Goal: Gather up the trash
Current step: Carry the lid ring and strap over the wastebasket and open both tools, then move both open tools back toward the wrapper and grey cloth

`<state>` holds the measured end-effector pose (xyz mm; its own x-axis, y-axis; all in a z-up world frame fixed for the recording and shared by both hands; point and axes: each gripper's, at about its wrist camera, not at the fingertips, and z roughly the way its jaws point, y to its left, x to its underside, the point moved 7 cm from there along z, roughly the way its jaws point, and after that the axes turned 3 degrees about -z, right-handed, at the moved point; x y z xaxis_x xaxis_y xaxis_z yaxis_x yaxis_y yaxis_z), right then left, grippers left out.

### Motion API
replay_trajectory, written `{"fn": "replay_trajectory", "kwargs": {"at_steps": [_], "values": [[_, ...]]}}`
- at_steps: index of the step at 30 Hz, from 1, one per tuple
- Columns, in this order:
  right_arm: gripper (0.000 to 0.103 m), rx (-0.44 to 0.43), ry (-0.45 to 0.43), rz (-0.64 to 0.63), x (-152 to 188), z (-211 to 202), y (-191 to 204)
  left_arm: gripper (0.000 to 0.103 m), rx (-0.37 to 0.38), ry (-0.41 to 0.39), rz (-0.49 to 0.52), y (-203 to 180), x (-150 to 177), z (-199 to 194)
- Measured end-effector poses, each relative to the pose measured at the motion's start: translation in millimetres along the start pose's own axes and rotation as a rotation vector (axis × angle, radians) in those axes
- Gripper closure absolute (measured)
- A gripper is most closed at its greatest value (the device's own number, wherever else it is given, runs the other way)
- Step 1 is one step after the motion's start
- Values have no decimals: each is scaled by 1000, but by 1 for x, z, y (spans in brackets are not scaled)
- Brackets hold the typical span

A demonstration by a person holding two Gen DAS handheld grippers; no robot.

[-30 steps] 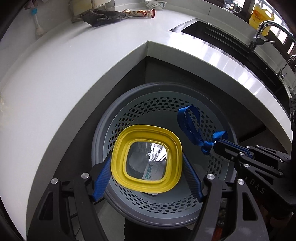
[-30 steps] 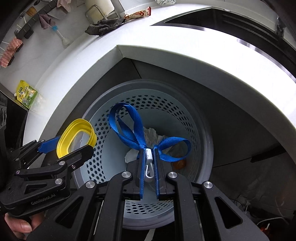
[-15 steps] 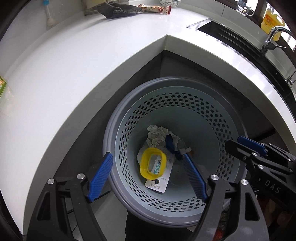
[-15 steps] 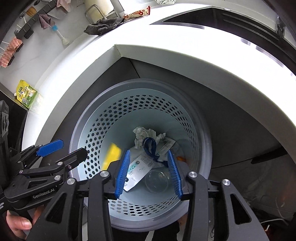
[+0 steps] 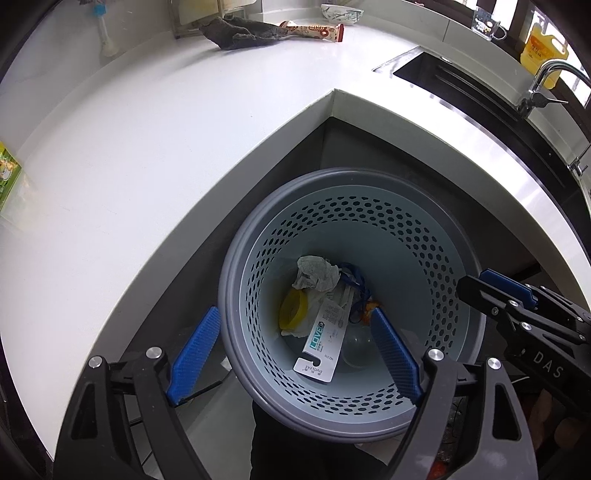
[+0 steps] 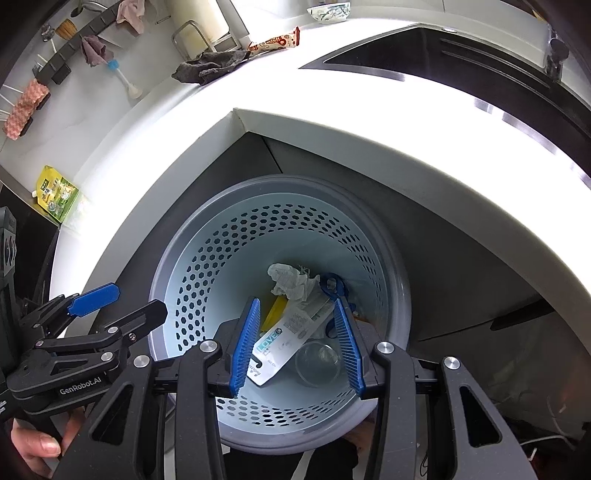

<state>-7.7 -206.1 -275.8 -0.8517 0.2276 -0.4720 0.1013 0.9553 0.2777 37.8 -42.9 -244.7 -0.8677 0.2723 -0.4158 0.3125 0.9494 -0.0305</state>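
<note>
Round perforated plastic bin (image 5: 436, 236); crumpled paper (image 5: 316, 273), perhaps tissue, inside

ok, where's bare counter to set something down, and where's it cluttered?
Free: the wide white counter between its inner corner above the bin and the back wall, and left toward the green packet. Crowded: the back edge, with grey rag, snack wrapper and bowl; the sink takes the right.

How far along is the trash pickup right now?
Done: the yellow lid, blue strap, crumpled paper and a card package lie in the grey bin. In hand: nothing; the left claw, jaws opening, and right claw are both empty. Left: the snack wrapper and green packet on the counter.
</note>
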Motion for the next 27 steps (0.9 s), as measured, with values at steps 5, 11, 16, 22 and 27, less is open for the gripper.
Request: {"fn": "replay_trajectory", "kwargs": {"at_steps": [5, 11, 16, 22, 27], "values": [[58, -8, -9, 8, 3, -15, -2, 13, -9, -6, -4, 1, -3, -11], [53, -18, -26, -16, 6, -34, 3, 9, -20, -32, -8, 3, -8, -31], [53, -16, -55, -35, 0, -53, 4, 8, -35, -63, -18, 7, -15, -52], [50, -6, -120, -50, -14, -81, 2, 7, -40, -116, -30, 13, -32, -76], [48, 7, -162, -40, -30, -96, -4, 7, -35, -168, -25, 16, -58, -92]]}}
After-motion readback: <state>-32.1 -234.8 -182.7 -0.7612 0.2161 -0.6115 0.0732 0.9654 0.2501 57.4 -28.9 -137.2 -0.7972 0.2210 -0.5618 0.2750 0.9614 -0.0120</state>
